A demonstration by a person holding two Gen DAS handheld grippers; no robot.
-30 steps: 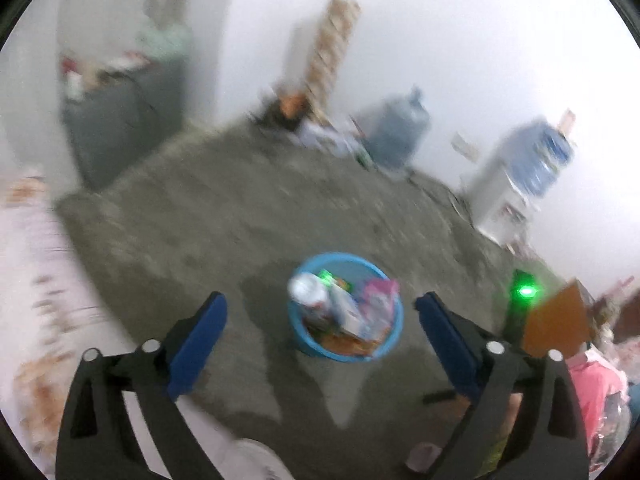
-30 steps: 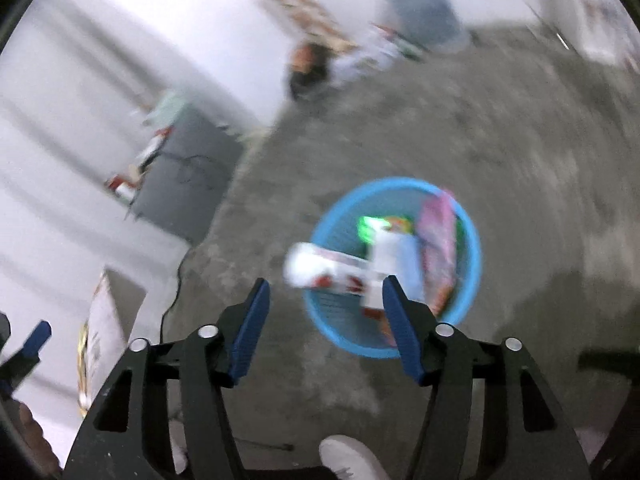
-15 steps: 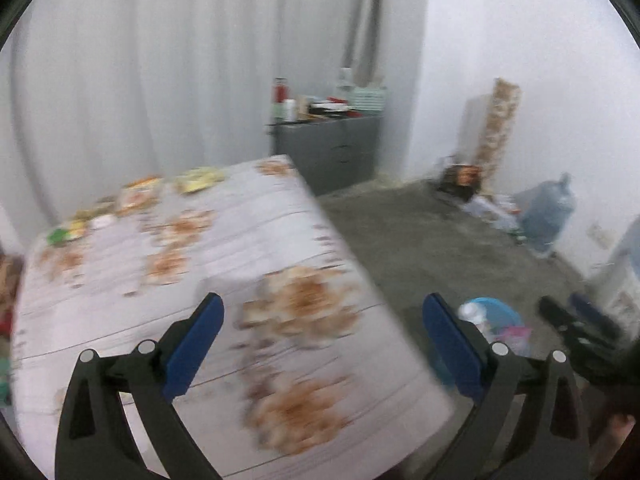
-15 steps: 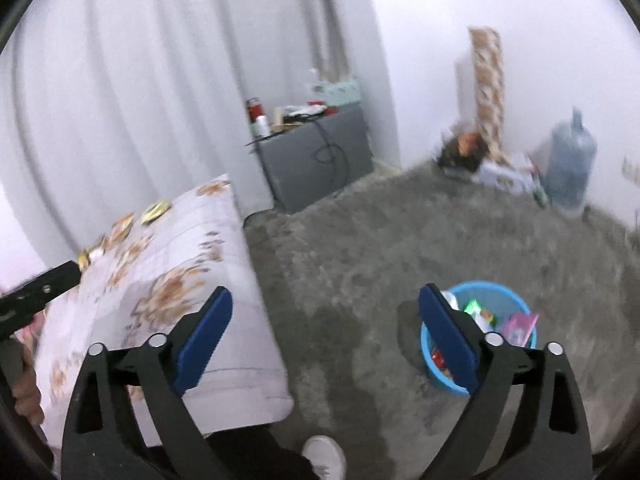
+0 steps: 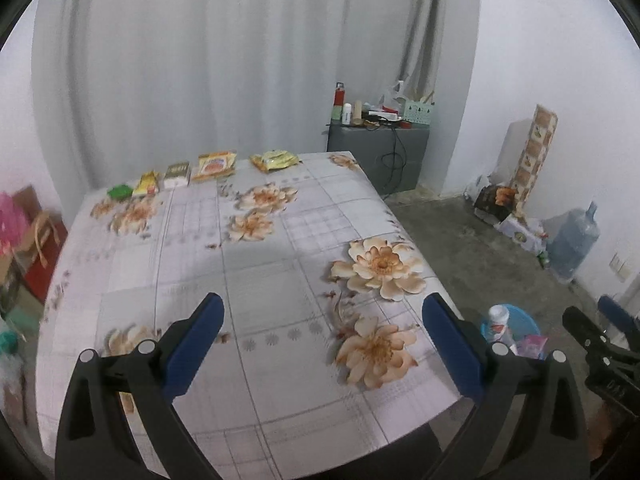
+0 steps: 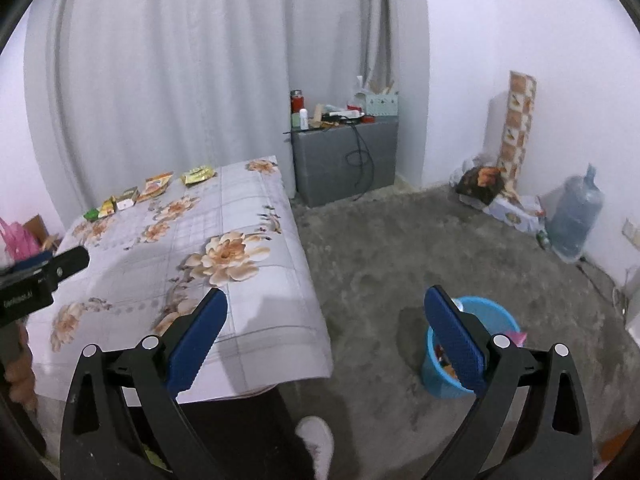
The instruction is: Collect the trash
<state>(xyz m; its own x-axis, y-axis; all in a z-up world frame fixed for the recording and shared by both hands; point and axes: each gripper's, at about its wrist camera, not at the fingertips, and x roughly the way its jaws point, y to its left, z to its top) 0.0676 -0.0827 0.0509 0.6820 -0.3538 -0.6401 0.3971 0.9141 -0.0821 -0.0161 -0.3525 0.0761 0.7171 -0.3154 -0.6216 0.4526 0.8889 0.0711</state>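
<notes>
Several snack packets lie in a row along the far edge of the flowered table: a green one, a yellow one, a small box, an orange packet and a yellow-green packet. My left gripper hovers open and empty over the table's near half. My right gripper hangs open and empty over the table's corner and the floor. On the floor to the right stands the blue bin, with a white bottle and a pink wrapper in it.
A grey cabinet with clutter on top stands by the curtain. Boxes and a water jug line the right wall. A person's white shoe is on the concrete floor near the table. Red bags sit left of the table.
Both grippers swung up and away from the blue bin to face the table. The right jaws went wide, and the white bottle that was between them is now in the bin.
</notes>
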